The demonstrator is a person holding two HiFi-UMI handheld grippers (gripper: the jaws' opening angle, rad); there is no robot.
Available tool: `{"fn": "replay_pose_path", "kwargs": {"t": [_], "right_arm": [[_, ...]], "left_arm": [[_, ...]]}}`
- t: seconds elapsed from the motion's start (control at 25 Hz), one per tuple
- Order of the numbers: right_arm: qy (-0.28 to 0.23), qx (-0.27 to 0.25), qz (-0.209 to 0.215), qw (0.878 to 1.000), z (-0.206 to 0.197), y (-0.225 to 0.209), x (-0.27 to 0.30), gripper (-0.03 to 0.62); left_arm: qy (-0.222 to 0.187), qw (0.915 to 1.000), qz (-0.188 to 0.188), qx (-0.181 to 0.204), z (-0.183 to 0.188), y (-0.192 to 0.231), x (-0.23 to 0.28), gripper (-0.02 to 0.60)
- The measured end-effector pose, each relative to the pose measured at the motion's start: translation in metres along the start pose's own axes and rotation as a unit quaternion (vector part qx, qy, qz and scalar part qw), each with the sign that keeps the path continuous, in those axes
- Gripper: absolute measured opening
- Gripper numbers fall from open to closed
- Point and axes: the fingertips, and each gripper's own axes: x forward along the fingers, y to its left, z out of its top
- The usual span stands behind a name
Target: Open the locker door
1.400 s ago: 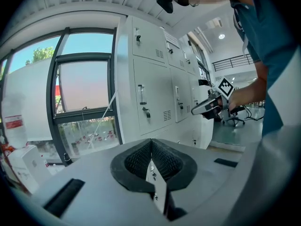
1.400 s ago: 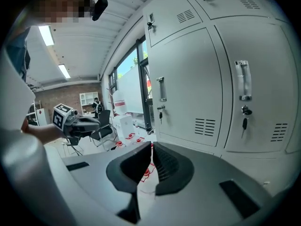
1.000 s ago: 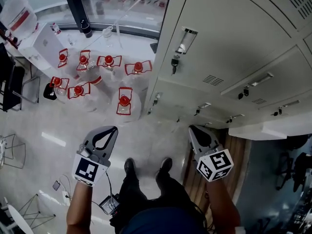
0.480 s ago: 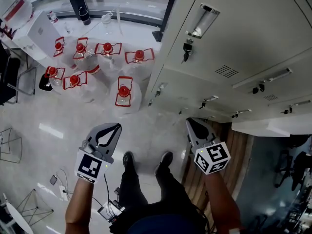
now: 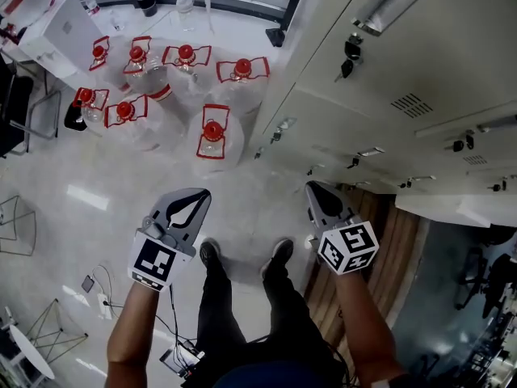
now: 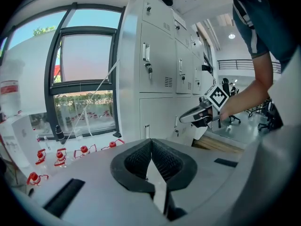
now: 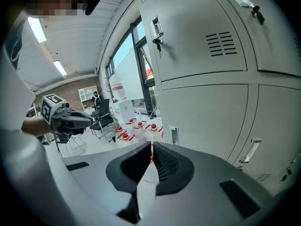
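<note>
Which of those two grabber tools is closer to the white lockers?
The right. The right gripper is up close beside the lockers; the left gripper is held further out over the floor, on the side of the red-capped water bottles.

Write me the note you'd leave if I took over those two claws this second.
Left claw: shut, empty, held over the floor.
Right claw: shut, empty, nearer the lockers, touching nothing.
Doors facing the claws look closed. One upper door has a handle with keys under it.
Done: nothing yet.
Left: pick the door, reach its handle, pull it open.
Mind the water bottles on the left.
</note>
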Motion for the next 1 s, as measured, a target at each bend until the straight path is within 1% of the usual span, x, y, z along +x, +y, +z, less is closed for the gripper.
{"fn": "replay_pose_path", "kwargs": {"t": [0.2,0.36,0.48,0.68,1.0], "right_arm": [[0.002,-0.006,0.009,1.000,-0.026,-0.002,0.027,0.038],[0.010,-0.006,0.010,1.000,-0.052,-0.010,0.049,0.038],[0.020,-0.009,0.015,1.000,-0.075,-0.015,0.070,0.038],[0.035,-0.021,0.025,0.999,-0.109,-0.021,0.105,0.038],[0.046,-0.028,0.042,0.998,-0.160,-0.035,0.171,0.038]], "left_arm": [[0.007,1.0000,-0.006,0.002,-0.028,0.005,0.018,0.017],[0.010,0.9999,-0.005,-0.004,-0.057,0.012,0.039,0.017],[0.010,0.9999,0.004,-0.012,-0.082,0.021,0.057,0.017],[0.004,0.9986,0.022,-0.048,-0.119,0.032,0.085,0.017],[-0.002,0.9978,0.042,-0.051,-0.167,0.057,0.131,0.018]]}}
